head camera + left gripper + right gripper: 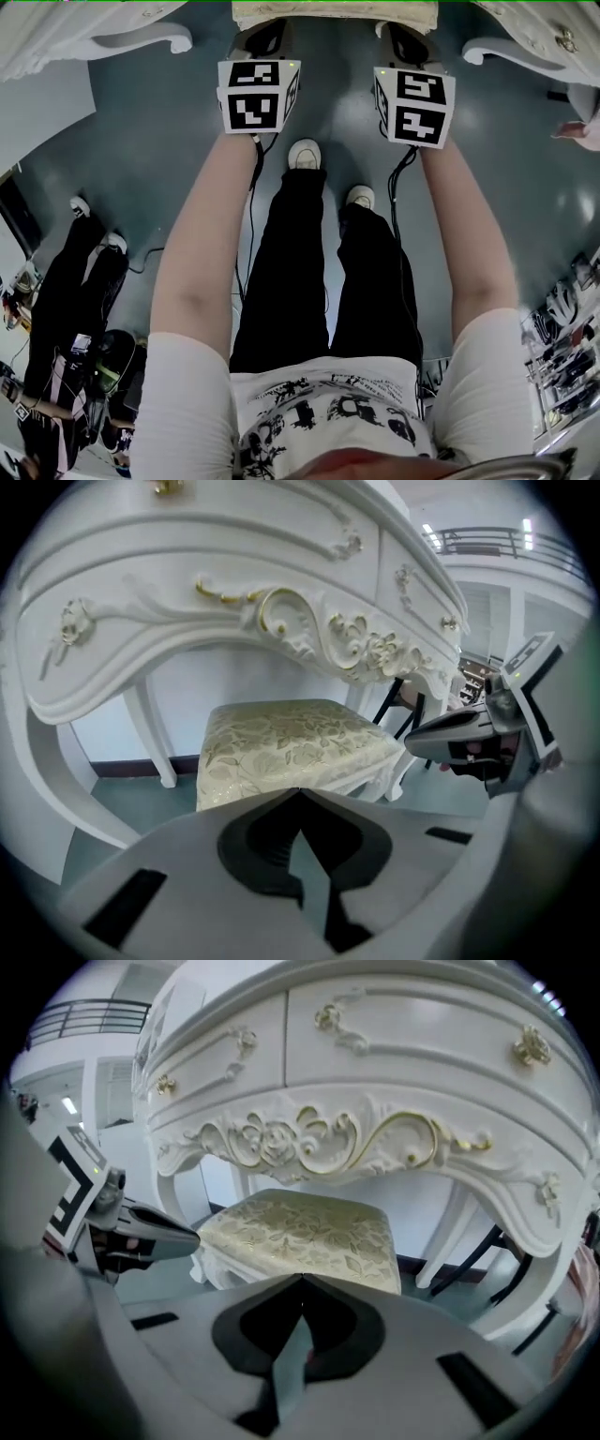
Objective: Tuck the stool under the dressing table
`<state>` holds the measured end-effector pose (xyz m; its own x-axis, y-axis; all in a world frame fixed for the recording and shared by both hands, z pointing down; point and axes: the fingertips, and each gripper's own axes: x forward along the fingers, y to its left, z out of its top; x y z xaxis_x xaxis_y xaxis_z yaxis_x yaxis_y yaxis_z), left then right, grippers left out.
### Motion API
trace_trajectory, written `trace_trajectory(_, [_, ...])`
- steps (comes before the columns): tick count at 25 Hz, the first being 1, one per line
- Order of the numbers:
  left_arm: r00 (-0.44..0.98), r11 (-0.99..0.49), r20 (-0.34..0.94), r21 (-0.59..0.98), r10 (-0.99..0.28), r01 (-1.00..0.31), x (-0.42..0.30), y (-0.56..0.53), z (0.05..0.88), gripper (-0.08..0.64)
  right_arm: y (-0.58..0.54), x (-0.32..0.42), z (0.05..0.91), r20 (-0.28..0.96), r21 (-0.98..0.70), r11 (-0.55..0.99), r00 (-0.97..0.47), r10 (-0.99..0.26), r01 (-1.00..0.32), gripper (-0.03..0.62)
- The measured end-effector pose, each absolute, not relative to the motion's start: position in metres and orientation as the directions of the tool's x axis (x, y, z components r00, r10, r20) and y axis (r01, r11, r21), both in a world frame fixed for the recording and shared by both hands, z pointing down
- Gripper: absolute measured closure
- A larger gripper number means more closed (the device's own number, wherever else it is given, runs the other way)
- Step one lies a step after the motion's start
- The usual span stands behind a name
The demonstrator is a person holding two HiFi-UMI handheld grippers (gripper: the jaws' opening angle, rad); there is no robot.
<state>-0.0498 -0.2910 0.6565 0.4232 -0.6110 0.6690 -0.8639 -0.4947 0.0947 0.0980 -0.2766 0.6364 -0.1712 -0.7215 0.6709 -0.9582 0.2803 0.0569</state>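
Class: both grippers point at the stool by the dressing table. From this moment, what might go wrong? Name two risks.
1. The left gripper and right gripper are both shut and empty, so they could only push; closed tips may slip on the stool's padded seat.
2. An uneven push may skew the stool into a dressing table leg, or a gripper may knock the carved apron above the seat.

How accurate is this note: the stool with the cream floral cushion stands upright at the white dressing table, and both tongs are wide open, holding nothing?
Wrong on one point: the tongs are shut, not open. Each gripper view shows the left gripper and right gripper with tips meeting, holding nothing. The stool does stand upright at the dressing table.
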Motion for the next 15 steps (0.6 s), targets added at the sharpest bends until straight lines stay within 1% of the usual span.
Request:
trace_trajectory(5, [0.478,-0.509,0.598,0.132,-0.643,-0.85,-0.037,-0.245,0.596,0.54,-0.231,0.076,0.576,0.629,-0.024,0.34,-0.279,-0.725,-0.94,0.575])
trace_trajectory(11, [0.539,-0.537,0.475,0.156,-0.695,-0.829,-0.019,-0.212,0.483,0.54,-0.2,0.062,0.469,0.555,-0.12,0.376,-0.376,-0.742,-0.919,0.575])
trace_trajectory(13, [0.57,-0.555,0.442,0.177,-0.693,-0.813,-0.015,-0.203,0.445,0.54,-0.193,0.06,0.438,0.545,-0.151,0.385,-0.402,-0.736,-0.91,0.574])
trace_trajectory(15, [0.599,-0.588,0.421,0.173,-0.681,-0.79,-0.012,-0.19,0.406,0.54,-0.182,0.058,0.403,0.531,-0.143,0.406,-0.416,-0.738,-0.903,0.575])
